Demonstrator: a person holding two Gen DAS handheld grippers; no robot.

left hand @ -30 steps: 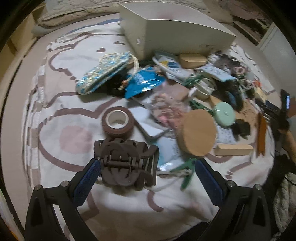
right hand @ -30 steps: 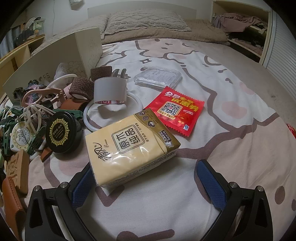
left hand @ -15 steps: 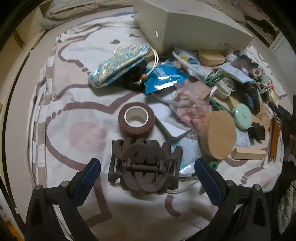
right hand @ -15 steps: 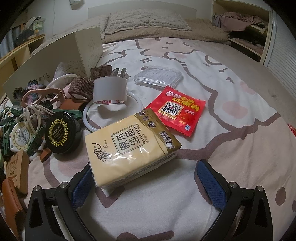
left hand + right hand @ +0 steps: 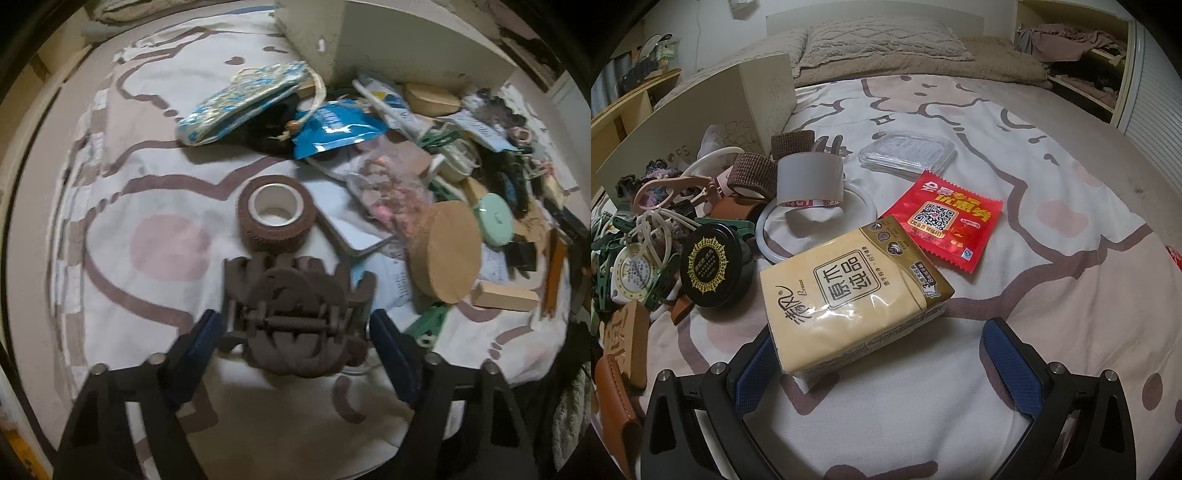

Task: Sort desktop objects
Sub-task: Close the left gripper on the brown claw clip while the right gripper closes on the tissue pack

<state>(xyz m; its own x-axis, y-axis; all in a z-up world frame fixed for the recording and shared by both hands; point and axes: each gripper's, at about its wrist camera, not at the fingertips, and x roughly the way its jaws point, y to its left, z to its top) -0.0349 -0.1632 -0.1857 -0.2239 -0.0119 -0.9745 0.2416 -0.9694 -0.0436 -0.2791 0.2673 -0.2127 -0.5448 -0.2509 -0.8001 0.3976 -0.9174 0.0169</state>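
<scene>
A dark brown hair claw clip [image 5: 291, 314] lies on the patterned bedsheet, right between the fingers of my left gripper [image 5: 295, 332]. The jaws are closing on it; the blue pads [image 5: 201, 339] have come up to its two sides, and I see no firm squeeze. A brown bandage roll [image 5: 277, 218] stands just beyond the clip. My right gripper [image 5: 882, 365] stands open and low over the sheet. A yellow tissue pack [image 5: 849, 295] lies between its fingers, close against the left pad, with a wide gap to the right pad.
A beige box [image 5: 369, 44] stands at the back of a heap with a blue pouch [image 5: 240, 103], a cork disc [image 5: 450, 251] and a wooden block [image 5: 506, 295]. In the right wrist view lie a red sachet [image 5: 942, 221], a grey tape roll [image 5: 809, 181], a black jar [image 5: 709, 262] and a clear tray [image 5: 908, 151].
The left gripper shifted so the hair clip sits centred between its fingers, and the jaws have narrowed onto it. The right gripper and the tissue pack have not moved.
</scene>
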